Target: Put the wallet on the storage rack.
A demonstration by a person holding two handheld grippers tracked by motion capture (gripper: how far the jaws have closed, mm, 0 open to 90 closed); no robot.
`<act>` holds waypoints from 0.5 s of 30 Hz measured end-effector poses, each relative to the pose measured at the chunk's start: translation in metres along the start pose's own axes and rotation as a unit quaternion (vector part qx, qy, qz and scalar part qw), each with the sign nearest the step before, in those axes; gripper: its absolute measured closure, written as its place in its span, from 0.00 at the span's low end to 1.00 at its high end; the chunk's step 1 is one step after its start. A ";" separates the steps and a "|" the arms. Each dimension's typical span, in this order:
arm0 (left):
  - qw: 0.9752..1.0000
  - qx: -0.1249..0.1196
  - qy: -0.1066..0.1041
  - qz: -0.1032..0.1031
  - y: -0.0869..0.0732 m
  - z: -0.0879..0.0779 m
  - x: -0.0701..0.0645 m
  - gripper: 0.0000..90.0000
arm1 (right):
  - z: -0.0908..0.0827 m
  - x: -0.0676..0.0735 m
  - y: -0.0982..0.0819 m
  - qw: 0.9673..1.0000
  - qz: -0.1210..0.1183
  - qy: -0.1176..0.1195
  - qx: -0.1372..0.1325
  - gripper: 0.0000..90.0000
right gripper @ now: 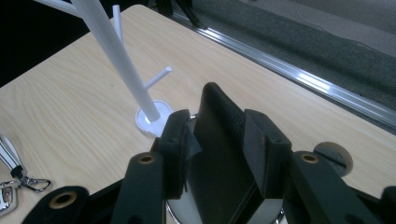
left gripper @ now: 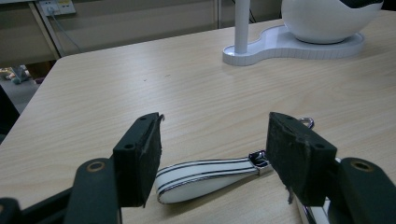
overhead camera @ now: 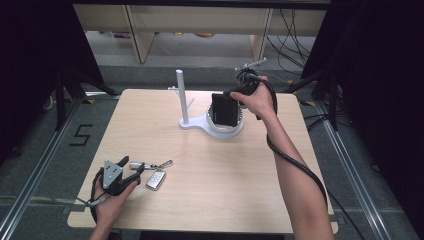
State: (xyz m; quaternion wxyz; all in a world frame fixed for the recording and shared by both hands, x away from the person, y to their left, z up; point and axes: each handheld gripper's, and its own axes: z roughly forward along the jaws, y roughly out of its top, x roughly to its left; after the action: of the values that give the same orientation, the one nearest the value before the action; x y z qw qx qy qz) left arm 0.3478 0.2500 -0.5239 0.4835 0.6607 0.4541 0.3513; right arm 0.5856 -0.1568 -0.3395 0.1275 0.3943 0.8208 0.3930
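Observation:
A black wallet (overhead camera: 223,110) stands upright in the white bowl (overhead camera: 227,131) of a stand at the table's far middle. My right gripper (overhead camera: 235,95) is shut on the wallet's (right gripper: 224,121) top edge, its jaws (right gripper: 217,140) pressing both faces. A key bunch lies near the front left: a white strap fob (overhead camera: 136,164), a ring and a silver car key (overhead camera: 156,179). My left gripper (overhead camera: 134,167) stands open just above the table, and the white strap fob (left gripper: 205,175) lies between its jaws (left gripper: 215,154), untouched.
The stand's white pole (overhead camera: 181,95) with short pegs rises left of the bowl on a shared base (left gripper: 280,44). Bare wood stretches between the stand and the keys. Beyond the table's far edge are shelving, cables and dark tripod legs.

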 end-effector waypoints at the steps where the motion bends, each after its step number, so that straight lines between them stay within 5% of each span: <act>1: 1.000 0.000 0.000 0.000 0.000 0.000 0.000 0.39 | -0.002 0.000 -0.002 1.000 -0.002 -0.001 0.002 0.69; 15: 1.000 0.000 0.000 -0.001 0.000 0.000 0.000 0.39 | -0.019 0.001 -0.029 1.000 -0.006 -0.022 0.010 0.67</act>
State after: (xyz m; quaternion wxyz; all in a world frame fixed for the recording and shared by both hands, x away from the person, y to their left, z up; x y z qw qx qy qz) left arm 0.3480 0.2500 -0.5239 0.4836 0.6602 0.4548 0.3512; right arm 0.5593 -0.1776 -0.3489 0.1437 0.3987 0.8244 0.3750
